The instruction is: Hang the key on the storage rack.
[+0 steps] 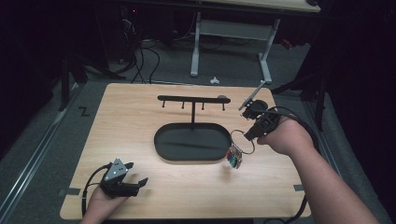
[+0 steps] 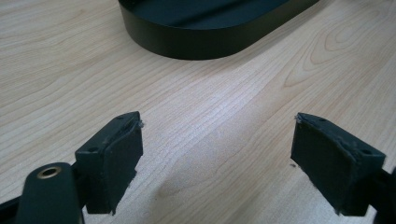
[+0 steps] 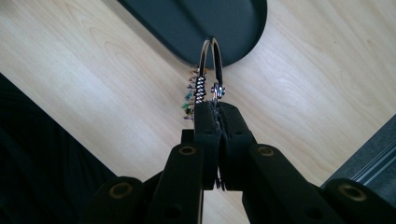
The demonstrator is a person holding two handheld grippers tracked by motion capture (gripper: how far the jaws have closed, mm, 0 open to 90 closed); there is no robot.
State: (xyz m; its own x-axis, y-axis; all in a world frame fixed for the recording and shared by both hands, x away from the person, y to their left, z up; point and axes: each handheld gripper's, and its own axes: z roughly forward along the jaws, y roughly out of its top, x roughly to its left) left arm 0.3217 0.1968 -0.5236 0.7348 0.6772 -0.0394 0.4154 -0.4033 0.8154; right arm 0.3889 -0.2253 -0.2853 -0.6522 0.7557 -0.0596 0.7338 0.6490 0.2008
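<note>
The right claw (image 3: pixel 215 109) was found closed on a metal key ring (image 3: pixel 211 65), the ring gripped at its lower edge between the pads and standing edge-on beyond the jaw tips. A cluster of small coloured tags (image 1: pixel 234 157) hung from the ring below the claw, clear of the worktop (image 1: pixel 140 196). Just beyond the claw, on its inner side, the black oval tray (image 1: pixel 161 140) was noted, with the post of the hook stand (image 1: pixel 192 99) rising from it; the four hooks under the crossbar were seen bare and stood above and beyond the ring.

The left claw (image 1: pixel 135 181) was observed well apart from the right one, at the near corner of the worktop, jaws standing wide with nothing between them, bare wood beneath.

Progress is judged partial: the ring had been picked up and lifted. Carrying it to the crossbar, threading it over a hook and releasing it remained outstanding.
</note>
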